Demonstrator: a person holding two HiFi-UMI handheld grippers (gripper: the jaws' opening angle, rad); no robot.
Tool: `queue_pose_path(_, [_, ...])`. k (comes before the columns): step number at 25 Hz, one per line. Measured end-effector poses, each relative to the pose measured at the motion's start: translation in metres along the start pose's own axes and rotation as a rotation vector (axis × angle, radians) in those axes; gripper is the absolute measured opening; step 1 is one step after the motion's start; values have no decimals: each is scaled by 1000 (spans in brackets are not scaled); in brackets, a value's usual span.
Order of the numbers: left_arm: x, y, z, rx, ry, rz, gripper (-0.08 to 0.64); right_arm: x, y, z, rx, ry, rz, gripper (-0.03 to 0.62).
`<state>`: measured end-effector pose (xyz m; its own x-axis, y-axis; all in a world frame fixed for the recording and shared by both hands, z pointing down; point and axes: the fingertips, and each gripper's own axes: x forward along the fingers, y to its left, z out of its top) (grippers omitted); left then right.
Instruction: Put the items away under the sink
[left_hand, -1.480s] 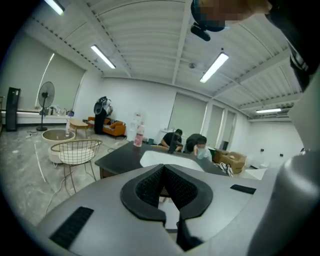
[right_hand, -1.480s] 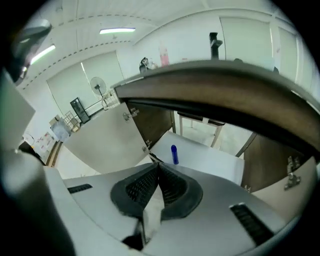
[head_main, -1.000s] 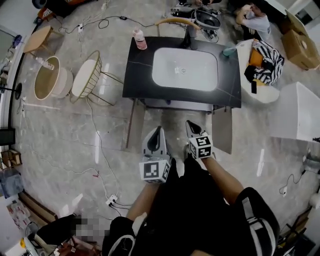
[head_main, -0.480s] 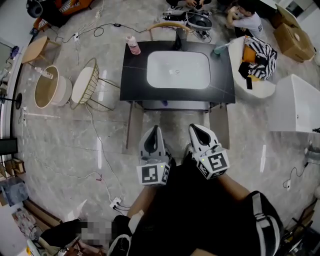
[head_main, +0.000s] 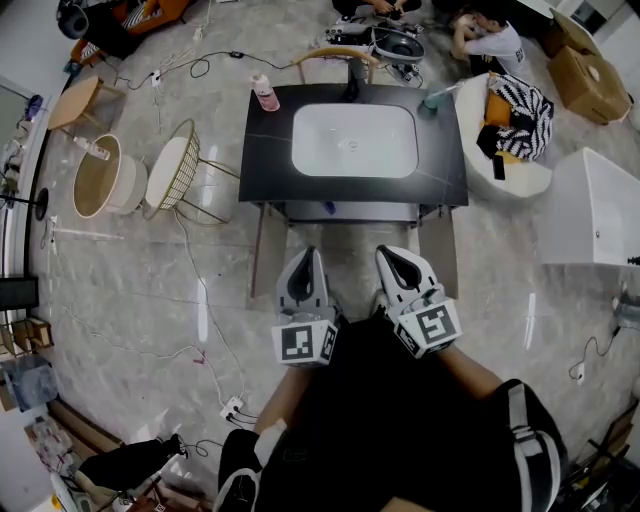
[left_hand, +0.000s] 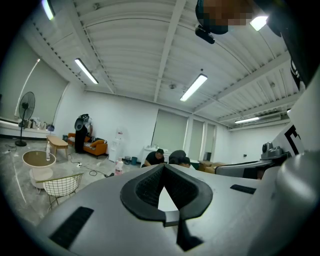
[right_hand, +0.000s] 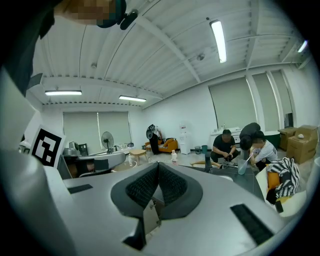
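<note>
The black vanity (head_main: 265, 150) with its white basin (head_main: 352, 140) stands ahead of me. On its top are a pink bottle (head_main: 265, 93) at the back left and a teal cup (head_main: 430, 100) at the back right. Both cabinet doors (head_main: 263, 250) below hang open. My left gripper (head_main: 305, 262) and right gripper (head_main: 392, 257) are side by side in front of the cabinet, well short of it. Both are shut and hold nothing. The left gripper (left_hand: 163, 166) view and right gripper (right_hand: 157, 164) view show the jaws meeting at the tips. The pink bottle (right_hand: 174, 156) and teal cup (right_hand: 243, 166) appear far off.
A wire chair (head_main: 172, 155) and a round table (head_main: 97, 175) stand left of the vanity. A white pouf (head_main: 520, 170) with a striped cloth and a white box (head_main: 595, 220) stand to the right. People (head_main: 490, 35) sit behind the vanity. Cables and a power strip (head_main: 230, 403) lie on the floor.
My right gripper has drawn back toward me and to the right, with its marker cube turned up. The left gripper has barely moved. The vanity sits a little higher in view.
</note>
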<state>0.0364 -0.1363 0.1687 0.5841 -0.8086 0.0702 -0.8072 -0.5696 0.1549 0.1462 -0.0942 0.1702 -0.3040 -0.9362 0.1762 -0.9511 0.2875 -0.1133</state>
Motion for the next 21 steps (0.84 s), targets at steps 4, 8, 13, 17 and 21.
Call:
queue_pose_path(4, [-3, -3, 4, 4, -10, 3, 15, -1, -2, 2, 15, -14, 10, 11])
queue_pose_path(8, [-8, -1, 3, 10, -9, 6, 15, -1, 5, 1, 16, -18, 26, 11])
queue_pose_path(13, [-14, -5, 2, 9, -12, 4, 15, -7, 5, -5, 22, -16, 19, 11])
queue_pose_path(17, [-19, -7, 1, 13, -15, 4, 15, -10, 9, -8, 31, -13, 17, 11])
queue_pose_path(21, [-25, -11, -1, 12, -8, -2, 15, -15, 15, -7, 20, -16, 21, 11])
